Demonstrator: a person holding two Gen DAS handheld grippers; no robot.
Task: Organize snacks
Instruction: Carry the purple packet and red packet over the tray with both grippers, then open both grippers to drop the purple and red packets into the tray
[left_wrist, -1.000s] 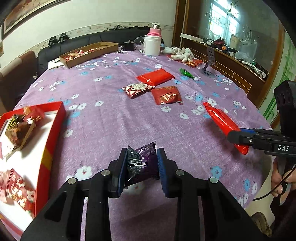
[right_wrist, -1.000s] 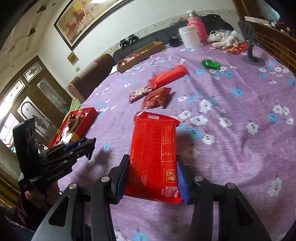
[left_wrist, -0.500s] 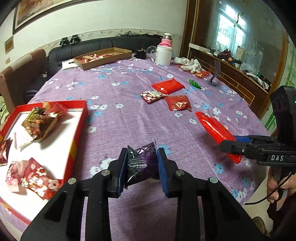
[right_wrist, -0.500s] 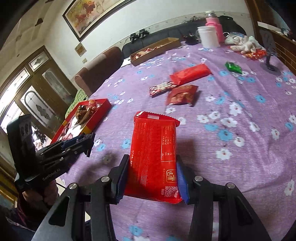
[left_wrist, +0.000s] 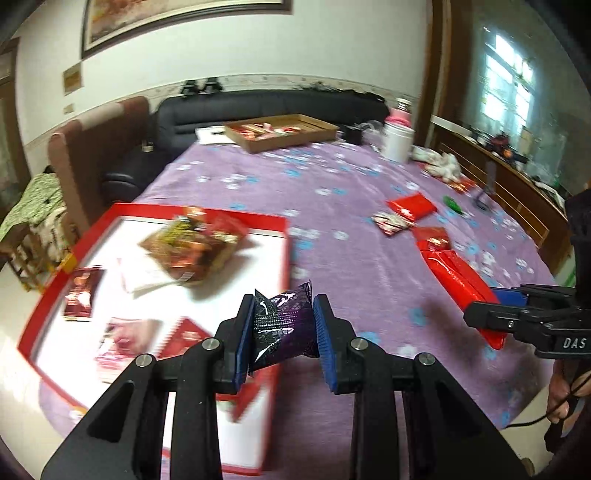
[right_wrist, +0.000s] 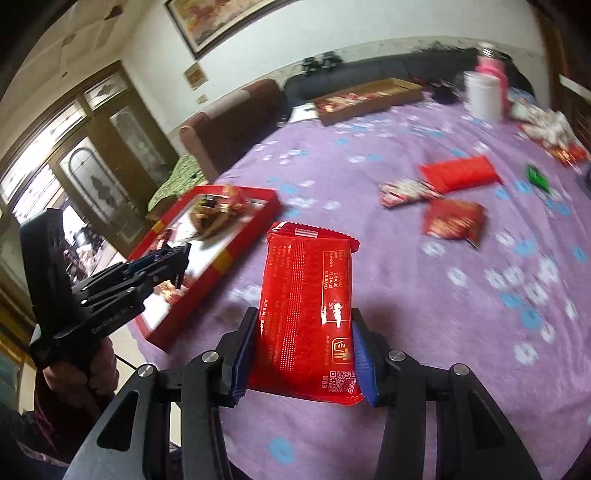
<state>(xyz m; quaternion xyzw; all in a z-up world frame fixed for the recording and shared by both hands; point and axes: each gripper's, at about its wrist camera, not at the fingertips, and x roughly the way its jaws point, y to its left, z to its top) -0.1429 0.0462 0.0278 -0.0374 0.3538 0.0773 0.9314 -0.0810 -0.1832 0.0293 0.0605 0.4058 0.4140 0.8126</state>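
Observation:
My left gripper is shut on a small dark purple snack packet and holds it over the right edge of a red-rimmed white tray. The tray holds a brown-gold bag and several small red packets. My right gripper is shut on a long red snack pack above the purple flowered tablecloth. The tray lies to its left, with the left gripper over it. The right gripper also shows at the right of the left wrist view.
Loose snacks lie mid-table: a red pack, a patterned packet, a red foil bag and a green packet. A cardboard tray of snacks and a white jar stand at the far end. A sofa is behind.
Both grippers have swung left toward the red tray. The left gripper, earlier over bare cloth, now hangs over the tray's right edge. Both packets stay gripped.

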